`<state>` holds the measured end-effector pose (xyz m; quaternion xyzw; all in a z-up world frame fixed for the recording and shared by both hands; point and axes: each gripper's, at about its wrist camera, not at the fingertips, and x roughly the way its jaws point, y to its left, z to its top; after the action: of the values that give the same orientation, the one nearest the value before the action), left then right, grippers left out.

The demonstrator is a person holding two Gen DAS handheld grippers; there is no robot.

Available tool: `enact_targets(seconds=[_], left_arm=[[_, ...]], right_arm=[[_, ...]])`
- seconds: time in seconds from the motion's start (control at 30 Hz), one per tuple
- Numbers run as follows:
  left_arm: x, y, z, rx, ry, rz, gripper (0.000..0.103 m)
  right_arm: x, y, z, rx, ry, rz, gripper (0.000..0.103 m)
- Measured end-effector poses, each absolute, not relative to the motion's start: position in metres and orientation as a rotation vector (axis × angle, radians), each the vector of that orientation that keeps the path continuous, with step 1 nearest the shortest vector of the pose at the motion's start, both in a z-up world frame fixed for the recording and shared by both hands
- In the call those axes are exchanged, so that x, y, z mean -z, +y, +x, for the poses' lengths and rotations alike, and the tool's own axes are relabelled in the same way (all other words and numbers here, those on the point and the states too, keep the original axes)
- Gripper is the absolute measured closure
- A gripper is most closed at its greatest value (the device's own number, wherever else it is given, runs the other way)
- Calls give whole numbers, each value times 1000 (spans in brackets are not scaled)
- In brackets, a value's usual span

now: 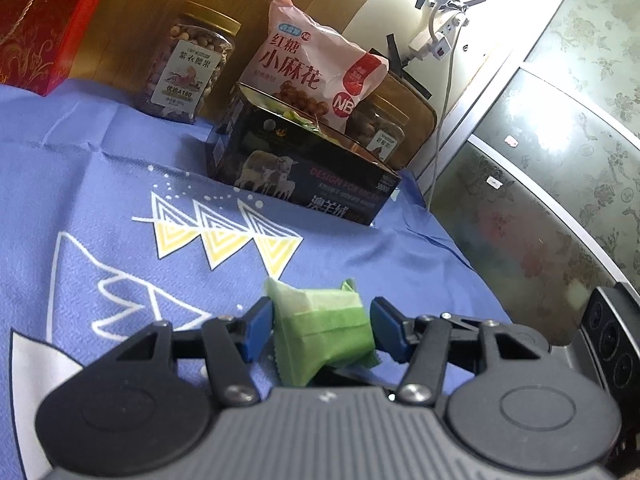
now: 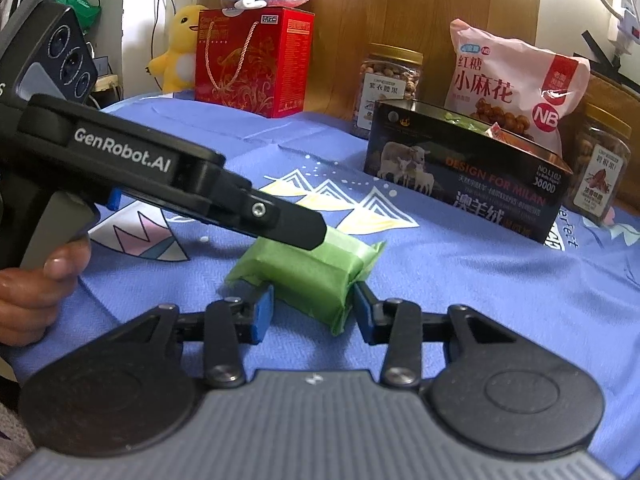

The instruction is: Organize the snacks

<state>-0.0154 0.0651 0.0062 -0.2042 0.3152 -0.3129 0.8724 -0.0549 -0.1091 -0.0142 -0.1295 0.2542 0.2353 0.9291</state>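
A green snack packet (image 1: 328, 312) lies on the blue tablecloth (image 1: 100, 184). My left gripper (image 1: 322, 326) has its blue pads against the packet's two sides and is shut on it. In the right wrist view the same packet (image 2: 312, 276) sits between the pads of my right gripper (image 2: 314, 312), which also press on it. My left gripper (image 2: 316, 238) reaches in from the left over the packet's far end, held by a hand (image 2: 36, 292). Behind stands a dark open-top box with a sheep picture (image 2: 460, 176), with small wrapped snacks inside.
A pink snack bag (image 2: 512, 80) leans behind the box, with one nut jar (image 2: 388, 84) to its left and another (image 2: 600, 164) to its right. A red gift box (image 2: 256, 60) and plush toys (image 2: 180, 48) stand at the back left. The table edge (image 1: 452, 240) drops off on the right.
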Motion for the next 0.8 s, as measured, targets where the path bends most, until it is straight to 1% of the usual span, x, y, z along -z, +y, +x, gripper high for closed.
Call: enact_targets(seconds=[0.2, 0.27, 0.33, 0.47, 0.8], left_arm=[[-15, 65, -15, 658, 635, -438, 49], [-22, 64, -15, 659, 614, -430, 50], [-30, 63, -14, 662, 595, -422, 50], [-41, 58, -12, 669, 566, -400, 50], [-24, 56, 2, 603, 648, -385, 48]], right_arm=[[11, -109, -53, -472, 509, -261, 59], [9, -111, -51, -470, 502, -249, 61], [6, -112, -50, -466, 491, -245, 66], [4, -115, -47, -458, 478, -234, 71], [12, -114, -46, -471, 495, -285, 70]])
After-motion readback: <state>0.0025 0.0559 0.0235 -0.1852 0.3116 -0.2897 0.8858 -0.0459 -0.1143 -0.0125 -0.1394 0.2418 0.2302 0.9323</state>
